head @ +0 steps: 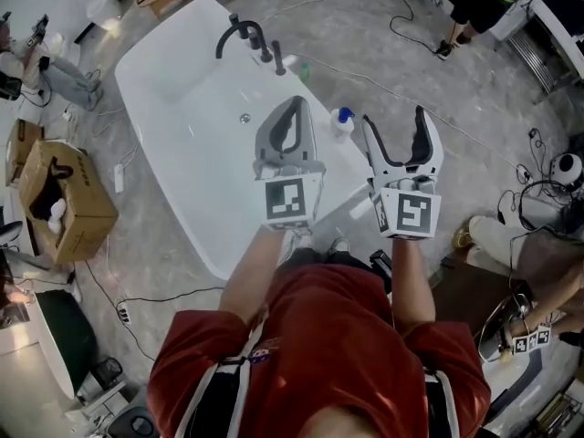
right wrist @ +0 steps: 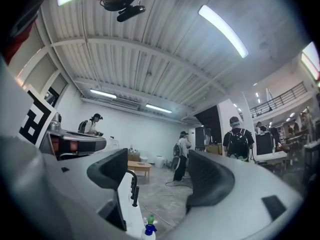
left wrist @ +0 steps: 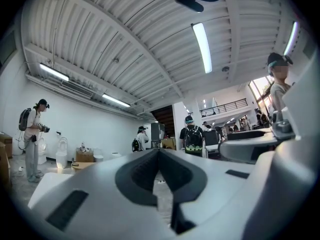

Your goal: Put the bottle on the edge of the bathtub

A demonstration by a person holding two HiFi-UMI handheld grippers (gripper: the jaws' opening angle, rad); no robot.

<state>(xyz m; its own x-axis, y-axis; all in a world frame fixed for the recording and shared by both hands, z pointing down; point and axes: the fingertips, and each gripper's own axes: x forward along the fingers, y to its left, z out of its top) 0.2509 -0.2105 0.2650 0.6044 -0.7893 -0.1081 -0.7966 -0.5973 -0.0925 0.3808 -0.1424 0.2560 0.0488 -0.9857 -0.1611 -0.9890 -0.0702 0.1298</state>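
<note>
right gripper (right wrist: 157, 176): jaws apart, nothing between them. white bathtub (right wrist: 127, 206) rim runs below, black faucet (right wrist: 133, 186) upright on it. blue-capped bottle (right wrist: 149, 232) at frame bottom, by the rim. several persons stand beyond.

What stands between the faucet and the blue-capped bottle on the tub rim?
A green-capped bottle, closer to the faucet than to the blue-capped bottle. The head view shows it best.

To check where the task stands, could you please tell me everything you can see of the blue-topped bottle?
The bottle is small, with a pale body and a blue pump-like top. It stands upright on the long rim of the white bathtub, touched by nothing else; the right gripper, tongs open, hovers beside it.
</note>
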